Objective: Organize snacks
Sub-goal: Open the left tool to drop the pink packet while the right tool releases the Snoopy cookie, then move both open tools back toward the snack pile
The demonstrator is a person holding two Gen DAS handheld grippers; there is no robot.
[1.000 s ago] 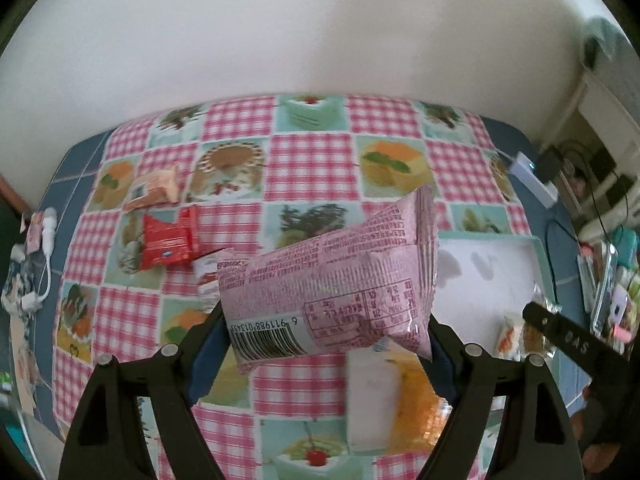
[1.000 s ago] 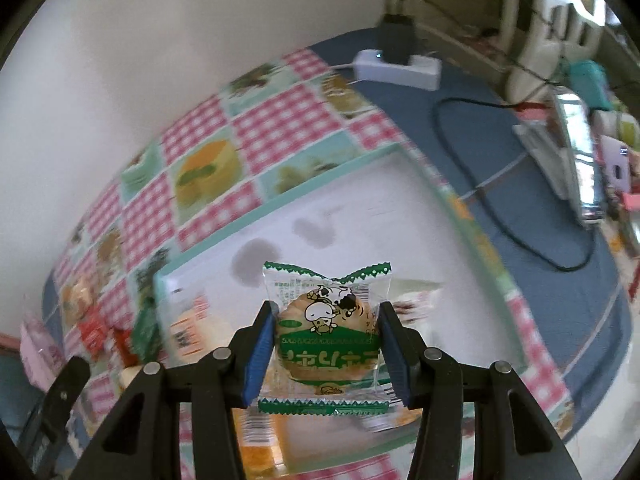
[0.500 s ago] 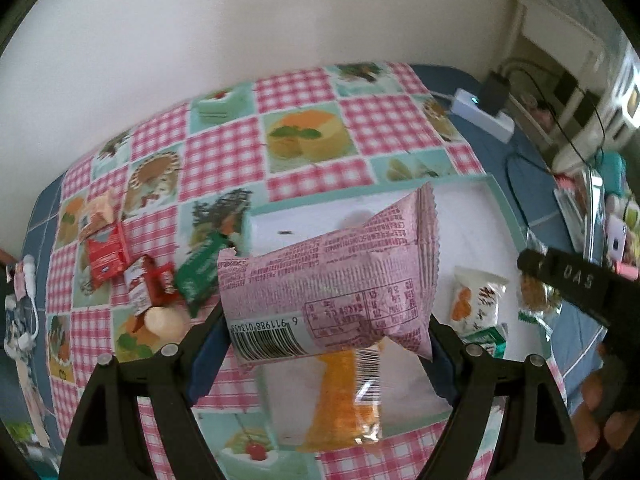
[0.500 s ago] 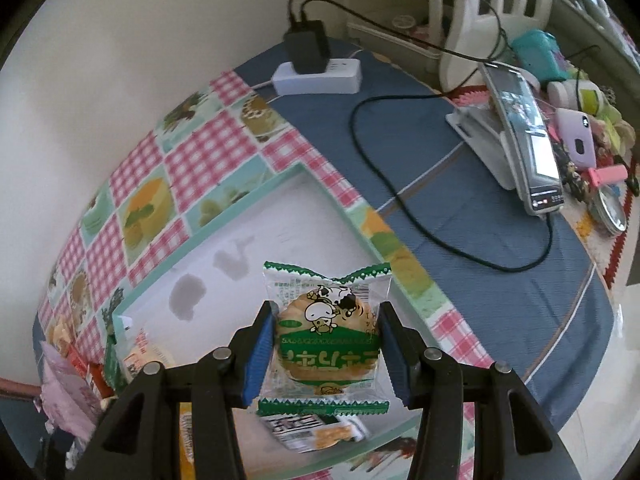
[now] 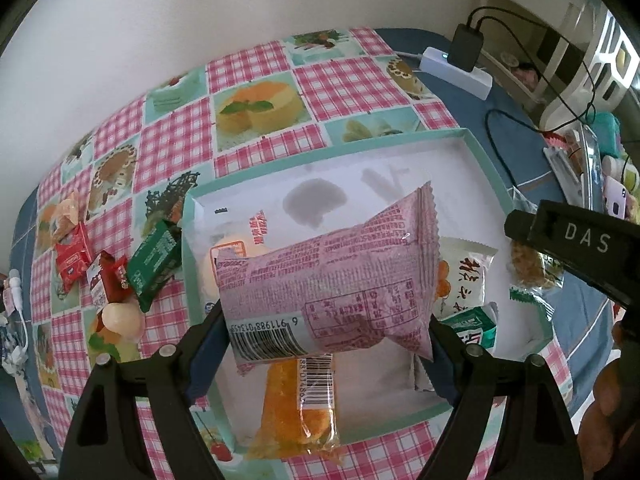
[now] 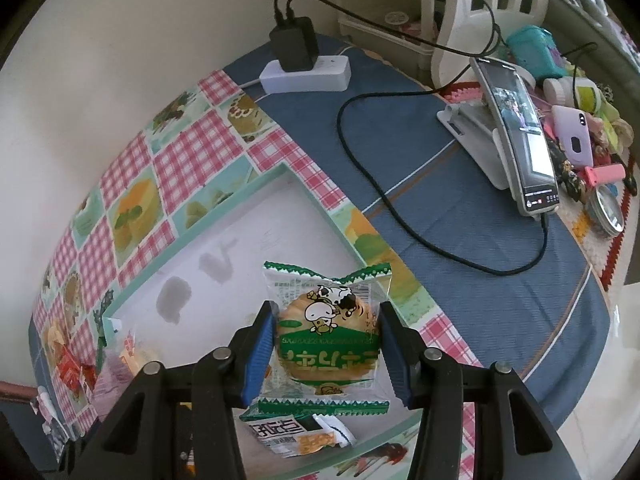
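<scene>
- L gripper (image 5: 326, 330) has its jaws spread wide and clamped on the ends of a pink snack bag (image 5: 332, 280), barcode side to the cam. The bag hangs over the mint-rimmed tray (image 5: 404, 142), prob. so it can drop in with the rest.
- R gripper (image 6: 326, 344) has its jaws part closed, pinching a round cow-print biscuit pack (image 6: 328, 336) by its sides. It's also above the tray, near the tray's front right corner.
- Held by the edges and pointing steeply down: my guess is that keeps each pack flat for a clean set-down.
- In the tray already: orange jelly-type pack (image 5: 300, 400) at the front rim, white pack w/ orange print (image 5: 464, 284) and a green-white pack (image 5: 474, 326) behind the pink bag.
- Only the L view shows what's left to sort, all left of the tray: green pack (image 5: 154, 264) touching the tray's left rim, 2 red packs (image 5: 72, 258) further out, a pale round sweet (image 5: 122, 320). It also shows the R tool's black body (image 5: 572, 240) over the tray's right side.
- Only the R view shows the area right of the tray: power strip w/ charger (image 6: 304, 74), cable, phone on a stand (image 6: 520, 140). It also shows a pack w/ black print (image 6: 296, 436) right under the biscuit.
</scene>
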